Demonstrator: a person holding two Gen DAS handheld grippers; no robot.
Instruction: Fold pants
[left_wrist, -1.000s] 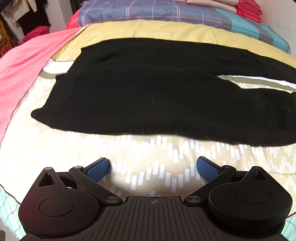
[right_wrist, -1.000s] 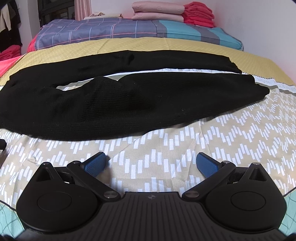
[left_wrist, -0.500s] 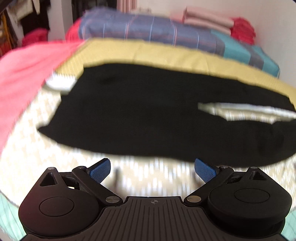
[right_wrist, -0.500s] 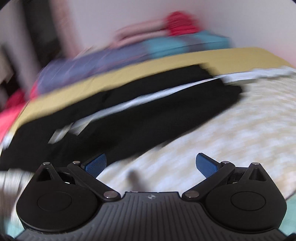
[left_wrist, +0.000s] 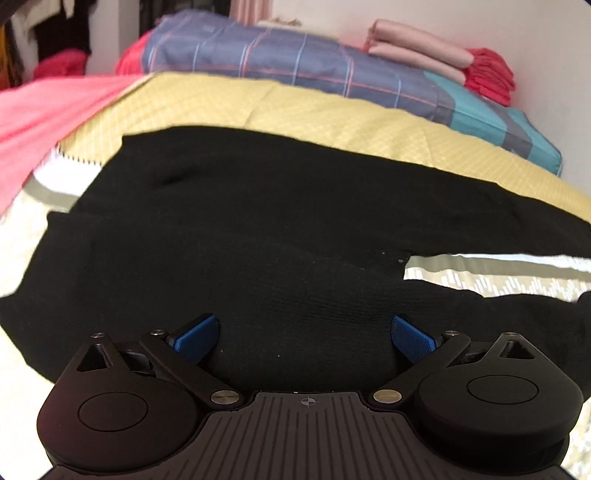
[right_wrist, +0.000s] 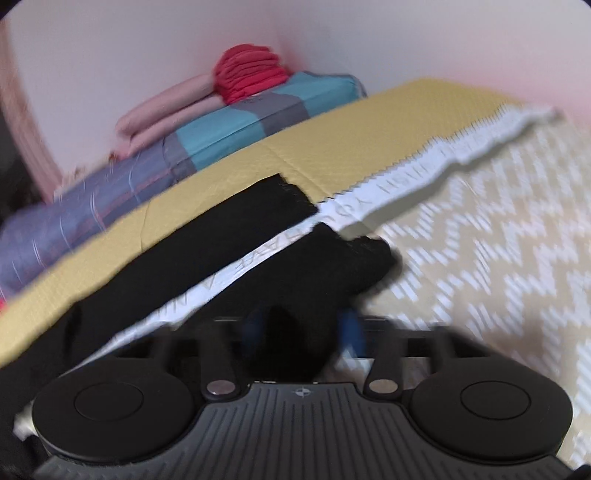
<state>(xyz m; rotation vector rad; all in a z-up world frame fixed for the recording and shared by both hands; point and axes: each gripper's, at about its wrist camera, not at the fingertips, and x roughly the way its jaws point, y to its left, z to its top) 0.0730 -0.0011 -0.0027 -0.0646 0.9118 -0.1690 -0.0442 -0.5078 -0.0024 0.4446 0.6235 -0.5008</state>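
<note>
Left wrist view: black pants spread flat across the middle of the frame on a beige chevron bedspread, waist end toward the left, the two legs parting at center right where a wedge of bedspread shows between them. Left gripper low at bottom center, blue fingertips spread wide over the near part of the fabric, nothing clamped between them. Beyond the pants, a yellow quilted blanket; further up, a plaid folded quilt with folded pink cloth and a red stack at upper right against the wall. Pink sheet along the left edge. Open bedspread only at the far left edge and lower corners. Right wrist view, blurred and tilted: pants running diagonally from lower left toward center, both cuffs ending near mid-frame, a white printed band of the bedspread showing between the legs. Right gripper at bottom center, blue pads drawn in close with a bunch of black fabric between them, seemingly pinched on the near leg, though blur softens the contact. Broad open chevron bedspread to the right; yellow blanket and plaid quilt above, red stack at top center.
</note>
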